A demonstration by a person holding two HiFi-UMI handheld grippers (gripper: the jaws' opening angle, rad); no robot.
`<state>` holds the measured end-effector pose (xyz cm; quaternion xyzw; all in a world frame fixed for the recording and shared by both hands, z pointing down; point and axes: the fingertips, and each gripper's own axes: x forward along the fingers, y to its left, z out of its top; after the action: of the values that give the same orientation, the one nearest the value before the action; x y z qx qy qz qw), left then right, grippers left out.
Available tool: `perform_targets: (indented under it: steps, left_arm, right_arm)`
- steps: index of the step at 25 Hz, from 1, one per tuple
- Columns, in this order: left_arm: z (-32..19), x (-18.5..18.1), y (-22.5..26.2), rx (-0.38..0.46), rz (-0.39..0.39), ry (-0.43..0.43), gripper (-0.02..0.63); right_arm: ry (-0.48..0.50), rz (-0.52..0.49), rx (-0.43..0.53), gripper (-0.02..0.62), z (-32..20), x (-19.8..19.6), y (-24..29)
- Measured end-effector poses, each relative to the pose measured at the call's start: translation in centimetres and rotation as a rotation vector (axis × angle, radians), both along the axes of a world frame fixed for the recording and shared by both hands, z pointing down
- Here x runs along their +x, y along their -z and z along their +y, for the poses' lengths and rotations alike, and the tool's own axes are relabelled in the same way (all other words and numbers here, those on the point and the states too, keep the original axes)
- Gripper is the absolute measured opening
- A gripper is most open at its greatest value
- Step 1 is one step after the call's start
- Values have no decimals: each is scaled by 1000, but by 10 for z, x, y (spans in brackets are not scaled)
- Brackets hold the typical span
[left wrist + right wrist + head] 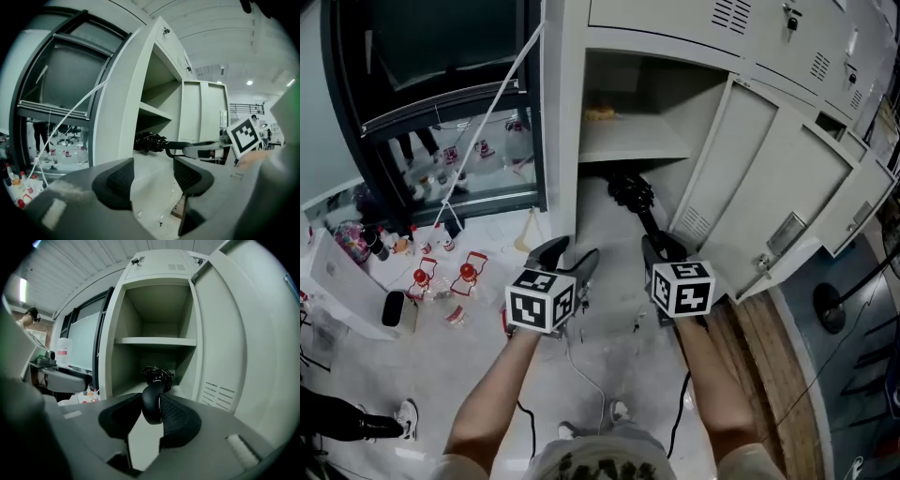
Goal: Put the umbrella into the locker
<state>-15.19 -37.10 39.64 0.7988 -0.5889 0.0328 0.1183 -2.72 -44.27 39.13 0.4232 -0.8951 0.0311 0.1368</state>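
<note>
A folded black umbrella (634,197) hangs level above the floor, its bundled canopy end just inside the lower compartment of the open grey locker (628,141). My right gripper (662,249) is shut on its curved black handle (151,404), which sits pressed against the right pad. The canopy (158,376) shows beyond it under the shelf (154,341). My left gripper (573,256) stands open to the left of the umbrella, nothing between its jaws. From the left gripper (152,176) view, the umbrella (150,142) reaches from the right gripper (201,151) into the locker.
The locker door (759,178) swings open to the right. A dark-framed glass door (441,112) stands to the left, with bottles and small red items (441,277) on the floor before it. A cable (581,375) lies near my feet. Wooden boards (769,356) lie at right.
</note>
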Motion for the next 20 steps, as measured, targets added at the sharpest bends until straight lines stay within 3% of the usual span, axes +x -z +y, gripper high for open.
perform_targets:
  steps: [13, 20]
  left_arm:
    - [-25, -10, 7, 0, -39, 198, 276]
    - [-24, -26, 4, -16, -57, 280, 276]
  right_arm:
    - [151, 15, -66, 123, -76, -42, -27]
    - [206, 92, -97, 129, -97, -71, -41]
